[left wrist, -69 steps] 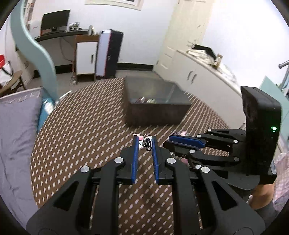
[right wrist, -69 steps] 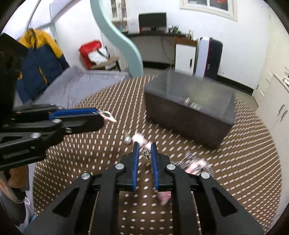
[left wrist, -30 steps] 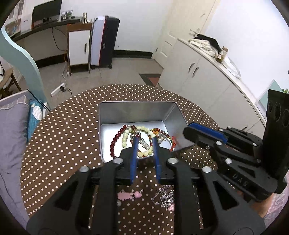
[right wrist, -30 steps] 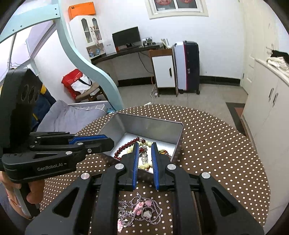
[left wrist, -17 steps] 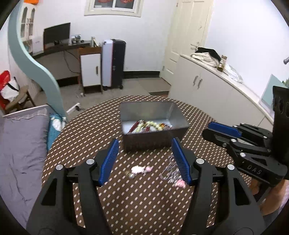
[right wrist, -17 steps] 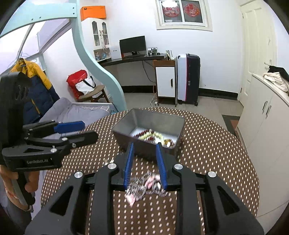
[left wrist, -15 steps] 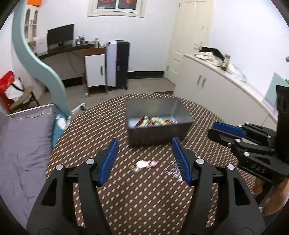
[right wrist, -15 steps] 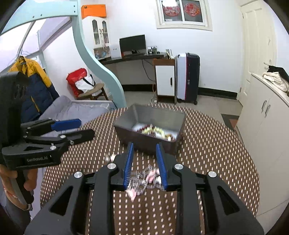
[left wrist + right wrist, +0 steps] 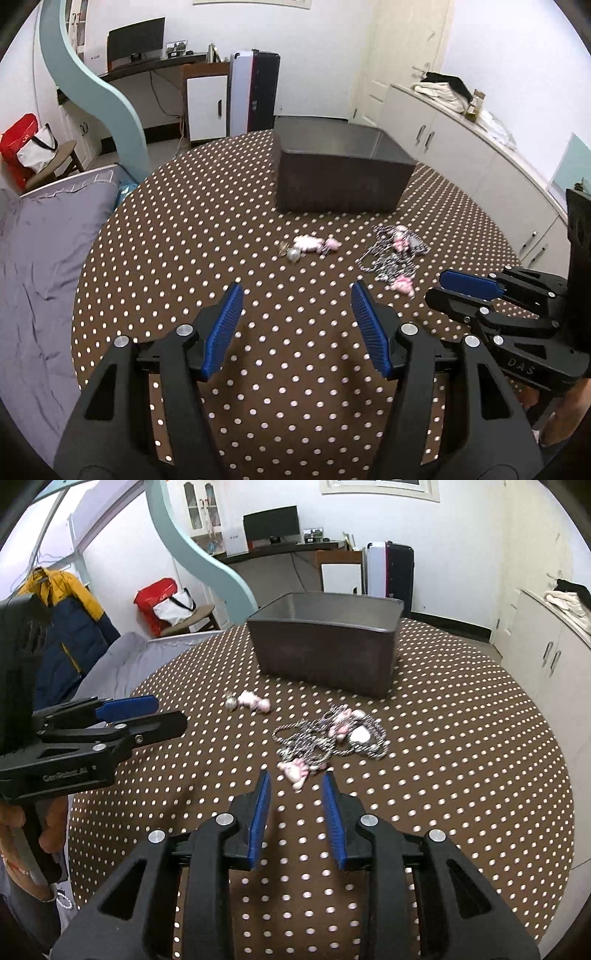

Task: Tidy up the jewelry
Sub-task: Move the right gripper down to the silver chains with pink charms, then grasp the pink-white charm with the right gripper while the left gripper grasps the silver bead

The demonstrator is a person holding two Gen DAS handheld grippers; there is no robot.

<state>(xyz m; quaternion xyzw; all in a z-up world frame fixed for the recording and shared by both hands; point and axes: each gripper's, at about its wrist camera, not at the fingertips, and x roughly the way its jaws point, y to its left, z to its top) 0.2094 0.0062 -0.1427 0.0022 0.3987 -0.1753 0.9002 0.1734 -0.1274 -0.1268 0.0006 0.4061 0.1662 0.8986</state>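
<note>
A dark metal box (image 9: 341, 181) (image 9: 327, 655) stands at the far side of the round polka-dot table (image 9: 177, 236); its inside is hidden from here. A small pink charm piece with a silver bead (image 9: 312, 246) (image 9: 250, 700) lies in front of it. A tangled black-and-white cord necklace with pink charms (image 9: 395, 254) (image 9: 328, 738) lies to its right. My left gripper (image 9: 295, 299) is open and empty, low over the table short of the charm piece. My right gripper (image 9: 295, 781) is open and empty, just short of the necklace.
A grey bed (image 9: 40, 236) adjoins the table on the left. White cabinets (image 9: 472, 155) run along the right wall. A desk, a small cabinet and a suitcase (image 9: 255, 92) stand at the back wall. A curved teal frame (image 9: 85, 85) rises behind the table.
Both grippers dropped lower and drew back from the box, so its contents are now hidden. The left opened about half a second ago; the right has opened wider.
</note>
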